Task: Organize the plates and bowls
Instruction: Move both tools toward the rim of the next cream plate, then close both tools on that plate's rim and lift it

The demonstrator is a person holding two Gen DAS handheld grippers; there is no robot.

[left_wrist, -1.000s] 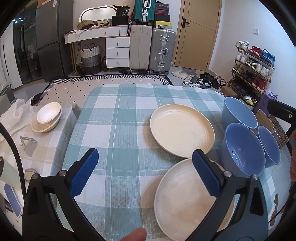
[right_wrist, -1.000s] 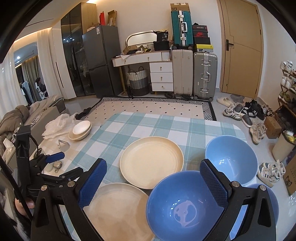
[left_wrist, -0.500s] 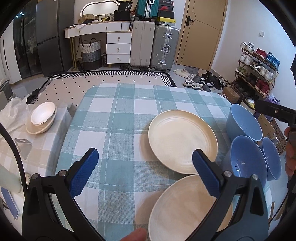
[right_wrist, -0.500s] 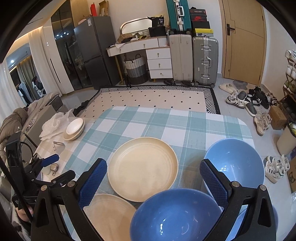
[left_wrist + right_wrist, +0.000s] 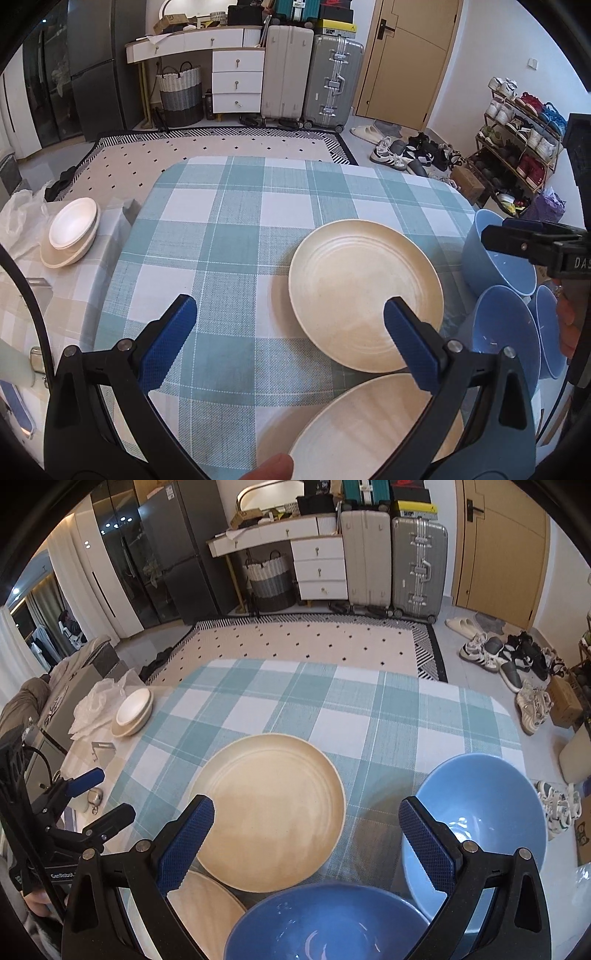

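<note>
- Checked teal-and-white tablecloth (image 5: 229,236) carried two round cream plates (image 5: 365,295) and blue bowls (image 5: 480,812).
- Left gripper (image 5: 288,332) and right gripper (image 5: 306,834) hovered with jaws wide apart, empty.
- Plates looked stiff and slippery; their raised rims seemed the best hold.

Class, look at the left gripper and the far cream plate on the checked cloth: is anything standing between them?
Nothing visible does. The left gripper is open and empty, and only bare checked cloth lies between it and the far cream plate. The near cream plate sits lower right, the blue bowls further right.
</note>
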